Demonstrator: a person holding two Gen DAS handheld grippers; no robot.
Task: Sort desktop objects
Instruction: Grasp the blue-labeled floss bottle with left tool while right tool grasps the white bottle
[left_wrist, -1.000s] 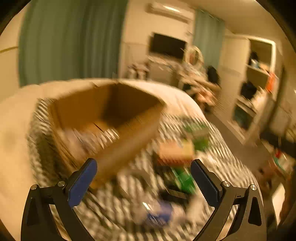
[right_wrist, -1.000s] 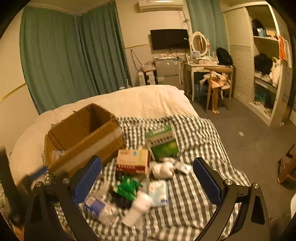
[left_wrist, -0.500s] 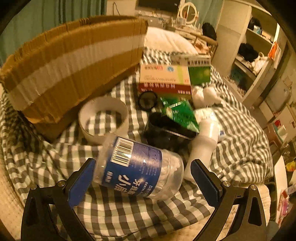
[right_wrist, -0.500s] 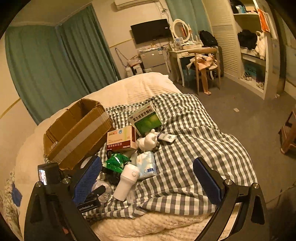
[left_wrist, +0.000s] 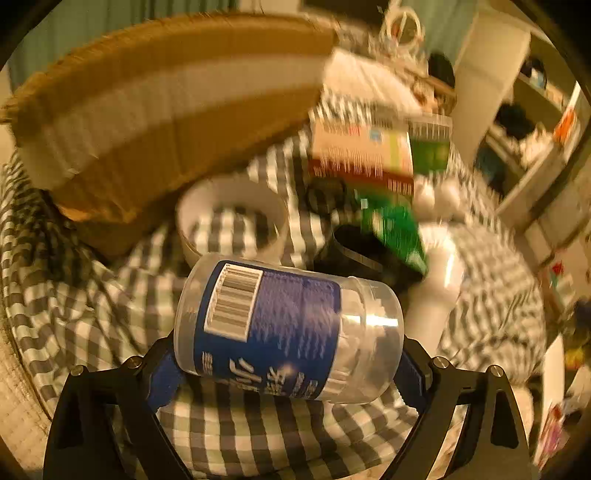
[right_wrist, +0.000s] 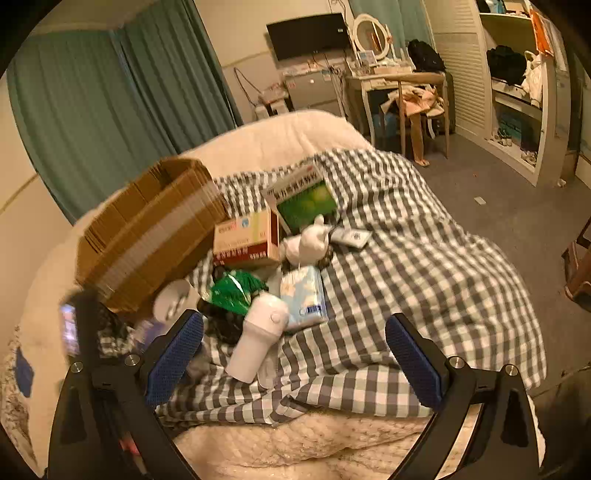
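A clear plastic jar with a blue label (left_wrist: 288, 325) lies on its side between the fingers of my left gripper (left_wrist: 288, 373). The blue pads press on both of its ends, just above the checked blanket (left_wrist: 92, 325). Behind the jar are a white tape roll (left_wrist: 232, 218), a black object (left_wrist: 354, 254), a green packet (left_wrist: 399, 229), a white bottle (left_wrist: 436, 295) and a red-and-white box (left_wrist: 362, 155). The cardboard box (left_wrist: 166, 110) stands at the back left. My right gripper (right_wrist: 293, 325) hangs open over the bed's front edge, near the white bottle (right_wrist: 258, 332), holding nothing.
In the right wrist view, a green box (right_wrist: 306, 199), a white plush toy (right_wrist: 306, 240) and a tissue pack (right_wrist: 303, 295) lie in the pile beside the cardboard box (right_wrist: 147, 229). The left gripper's body (right_wrist: 81, 332) shows blurred at left. Floor, a desk and shelves lie to the right.
My left gripper moved forward over the jar and its fingers closed in on the jar's ends. The right gripper shifted a little; its view of the pile is closer.
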